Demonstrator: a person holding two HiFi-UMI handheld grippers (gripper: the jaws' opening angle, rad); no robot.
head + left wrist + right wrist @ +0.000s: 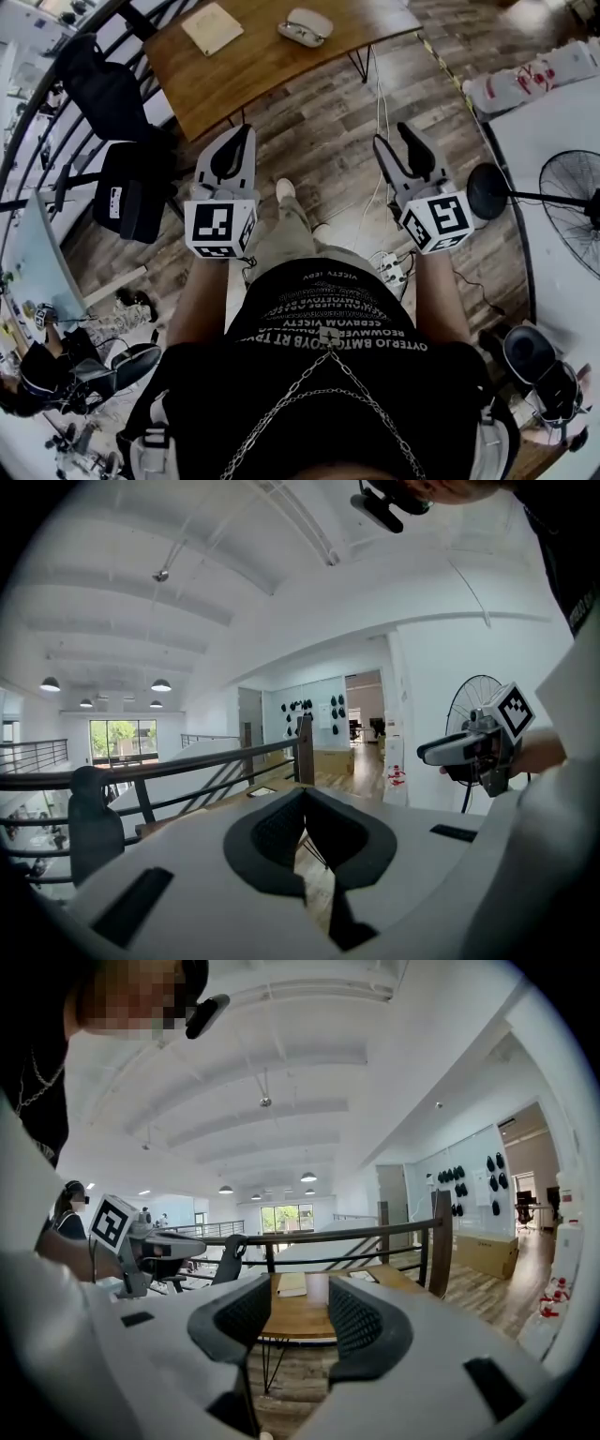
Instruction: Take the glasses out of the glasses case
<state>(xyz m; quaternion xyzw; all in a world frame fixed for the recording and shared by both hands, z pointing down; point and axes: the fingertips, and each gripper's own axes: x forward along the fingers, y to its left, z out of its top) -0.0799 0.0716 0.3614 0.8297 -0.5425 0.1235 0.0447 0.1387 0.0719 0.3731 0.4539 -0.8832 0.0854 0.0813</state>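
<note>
Table: ahead of the person, well apart from both grippers.
Glasses case: on the table, toward its far right.
Pad: on the table, left of the glasses case, apart from it.
Left gripper: over the floor, short of the table's near edge.
Right gripper: level with the left gripper, apart from it; the table shows between its fingers.
Chair: left of the table.
Fan: far right, beyond the right gripper.
Power strip: on the floor, nearer than the right gripper.
</note>
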